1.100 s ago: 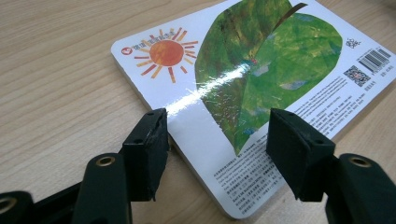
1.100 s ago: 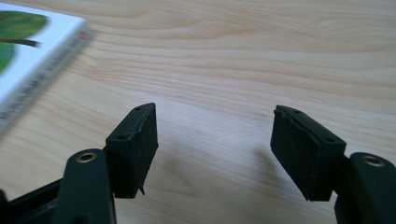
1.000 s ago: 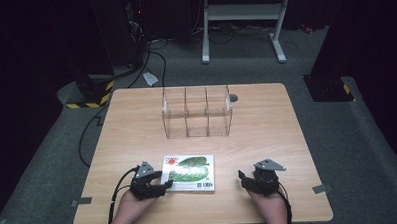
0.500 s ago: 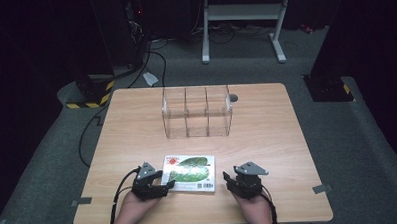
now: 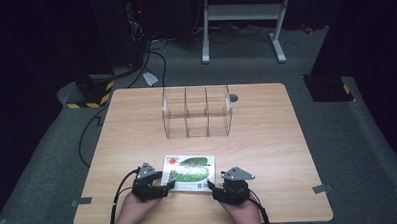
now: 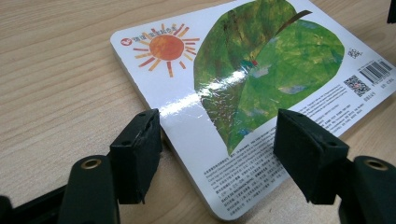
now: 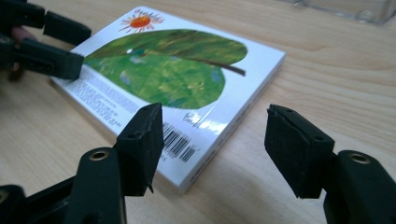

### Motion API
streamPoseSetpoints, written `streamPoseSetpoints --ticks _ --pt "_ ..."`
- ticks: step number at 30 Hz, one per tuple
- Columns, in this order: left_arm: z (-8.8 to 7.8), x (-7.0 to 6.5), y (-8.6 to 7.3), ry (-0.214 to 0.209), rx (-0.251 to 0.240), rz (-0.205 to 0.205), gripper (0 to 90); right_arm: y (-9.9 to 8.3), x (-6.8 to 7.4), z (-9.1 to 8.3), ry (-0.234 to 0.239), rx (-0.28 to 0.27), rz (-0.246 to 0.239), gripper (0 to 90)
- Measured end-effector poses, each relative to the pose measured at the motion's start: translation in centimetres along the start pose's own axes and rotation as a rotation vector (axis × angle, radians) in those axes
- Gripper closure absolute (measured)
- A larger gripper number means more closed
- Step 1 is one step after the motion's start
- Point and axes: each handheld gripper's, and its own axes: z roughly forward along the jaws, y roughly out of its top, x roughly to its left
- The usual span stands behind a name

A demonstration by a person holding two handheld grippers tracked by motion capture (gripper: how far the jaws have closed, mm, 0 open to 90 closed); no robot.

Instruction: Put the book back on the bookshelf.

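So there's a board book (image 5: 188, 168) lying flat, back cover up (barcode, big green leaf, a little sun), on the near part of the wooden table (image 5: 267, 139). The left gripper (image 5: 165, 184) is at the book's near-left corner, jaws spread wide; in the left gripper view one jaw sits just off the book's edge over the table and the other hangs over the cover. Nothing's pinched yet. The right gripper (image 5: 212, 189) is at the opposite near corner, the barcode one, also wide open, with that corner poking in between its jaws.

My guess: coming in low from both sides like this is a setup to catch the book by its edges, since it's flat and hard to lift otherwise. The clear divided organizer (image 5: 197, 112) stands well beyond both grippers, maybe where it's headed.
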Motion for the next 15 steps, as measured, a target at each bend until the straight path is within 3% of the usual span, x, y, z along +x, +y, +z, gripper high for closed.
streamPoseSetpoints --ticks 6,15 --pt "0.03 -0.06 0.0 0.003 -0.002 0.004 32.3 -0.44 0.4 0.04 0.039 0.044 -0.018 31.6" --pt "0.33 -0.81 0.09 0.005 -0.002 -0.003 32.2 -0.74 0.53 0.57 0.012 0.095 -0.058 36.7"
